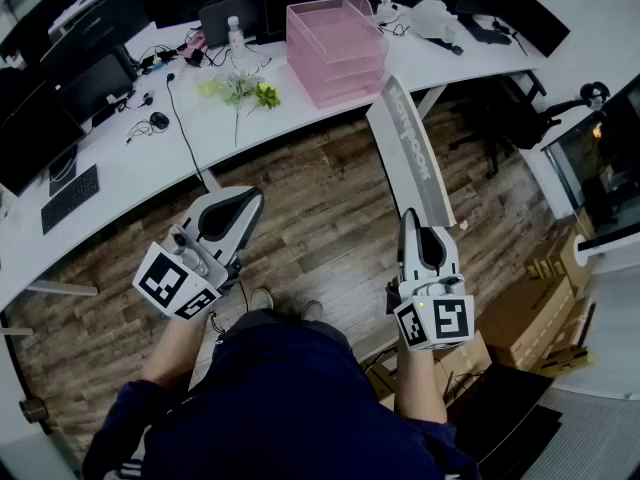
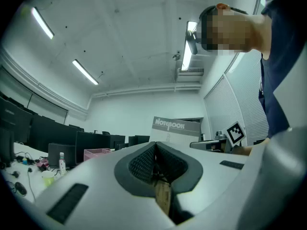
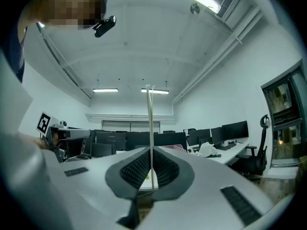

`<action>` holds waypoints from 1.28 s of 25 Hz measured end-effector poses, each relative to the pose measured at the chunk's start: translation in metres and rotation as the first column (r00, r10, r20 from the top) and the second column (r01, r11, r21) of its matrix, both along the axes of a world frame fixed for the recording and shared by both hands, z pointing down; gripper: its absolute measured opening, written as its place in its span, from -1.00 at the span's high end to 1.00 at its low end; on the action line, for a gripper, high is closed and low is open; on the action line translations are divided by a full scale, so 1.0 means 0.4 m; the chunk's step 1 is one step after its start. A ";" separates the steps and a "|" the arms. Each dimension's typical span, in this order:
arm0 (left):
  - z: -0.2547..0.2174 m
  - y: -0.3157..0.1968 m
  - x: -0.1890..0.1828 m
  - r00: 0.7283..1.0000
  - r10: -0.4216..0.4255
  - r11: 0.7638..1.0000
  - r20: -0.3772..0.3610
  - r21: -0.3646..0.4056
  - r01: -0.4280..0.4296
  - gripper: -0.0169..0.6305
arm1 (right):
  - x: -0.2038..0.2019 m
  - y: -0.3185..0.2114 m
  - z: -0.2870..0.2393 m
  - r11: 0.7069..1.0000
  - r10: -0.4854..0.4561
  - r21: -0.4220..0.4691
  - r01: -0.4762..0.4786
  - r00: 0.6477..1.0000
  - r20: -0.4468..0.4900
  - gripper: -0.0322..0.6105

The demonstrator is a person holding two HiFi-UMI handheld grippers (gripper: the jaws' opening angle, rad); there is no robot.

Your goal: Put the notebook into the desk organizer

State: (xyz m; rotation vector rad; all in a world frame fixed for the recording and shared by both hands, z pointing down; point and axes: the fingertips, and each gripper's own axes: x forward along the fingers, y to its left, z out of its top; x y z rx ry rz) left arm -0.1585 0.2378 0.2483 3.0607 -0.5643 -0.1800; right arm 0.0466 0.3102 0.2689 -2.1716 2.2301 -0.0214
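A grey notebook (image 1: 408,148) with white lettering stands on edge above the floor, its lower corner clamped in my right gripper (image 1: 417,225). In the right gripper view the notebook (image 3: 150,128) shows as a thin upright edge rising from between the shut jaws of my right gripper (image 3: 150,169). The pink tiered desk organizer (image 1: 336,50) sits on the white desk (image 1: 140,153), beyond the notebook. My left gripper (image 1: 232,206) hangs over the floor at the left, jaws closed with nothing in them; in its own view the left gripper (image 2: 154,158) faces the notebook (image 2: 175,130) and the organizer (image 2: 95,153).
Yellow-green flowers (image 1: 240,91), a bottle (image 1: 235,34), cables, a keyboard (image 1: 70,197) and monitors lie on the desk. Office chairs (image 1: 520,108) stand to the right. Cardboard boxes (image 1: 530,313) sit on the wooden floor by my right side.
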 end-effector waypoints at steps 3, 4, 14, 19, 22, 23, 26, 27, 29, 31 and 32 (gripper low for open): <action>0.013 -0.001 0.012 1.000 0.004 1.000 0.005 -0.007 -0.004 0.86 | 0.007 0.000 0.012 1.000 0.002 -0.004 -0.002 1.000 0.001 0.88; 0.018 -0.001 0.016 1.000 0.004 1.000 0.009 -0.010 -0.004 0.86 | 0.008 0.000 0.017 1.000 0.002 -0.007 -0.002 1.000 0.001 0.88; 0.078 -0.024 0.075 0.999 -0.011 0.999 0.048 -0.050 0.014 0.86 | 0.045 -0.018 0.080 0.999 -0.012 -0.052 0.012 1.000 0.009 0.88; 0.098 -0.029 0.107 0.997 -0.023 0.998 0.068 -0.062 0.028 0.86 | 0.076 -0.025 0.108 0.997 -0.019 -0.069 0.020 1.000 0.013 0.88; 0.099 -0.030 0.131 0.997 -0.031 0.998 0.071 -0.061 0.035 0.86 | 0.104 -0.027 0.118 0.997 -0.022 -0.073 0.023 1.000 0.015 0.88; 0.098 -0.030 0.138 0.997 -0.032 0.998 0.073 -0.060 0.037 0.86 | 0.113 -0.027 0.120 0.997 -0.021 -0.074 0.023 1.000 0.017 0.88; 0.093 -0.036 0.154 0.996 -0.038 0.998 0.078 -0.055 0.042 0.86 | 0.135 -0.032 0.124 0.997 -0.020 -0.074 0.021 1.000 0.020 0.88; 0.091 -0.040 0.159 0.996 -0.040 0.998 0.078 -0.054 0.045 0.86 | 0.141 -0.034 0.124 0.997 -0.019 -0.075 0.021 1.000 0.020 0.88; 0.088 -0.047 0.168 0.996 -0.045 0.997 0.077 -0.053 0.049 0.86 | 0.155 -0.037 0.124 0.997 -0.018 -0.076 0.019 1.000 0.018 0.88; 0.086 -0.056 0.177 0.996 -0.047 0.997 0.075 -0.051 0.051 0.86 | 0.165 -0.044 0.120 0.997 -0.020 -0.074 0.021 1.000 0.012 0.88; 0.085 -0.063 0.182 0.996 -0.046 0.998 0.074 -0.050 0.050 0.86 | 0.170 -0.048 0.119 0.997 -0.019 -0.072 0.020 1.000 0.010 0.88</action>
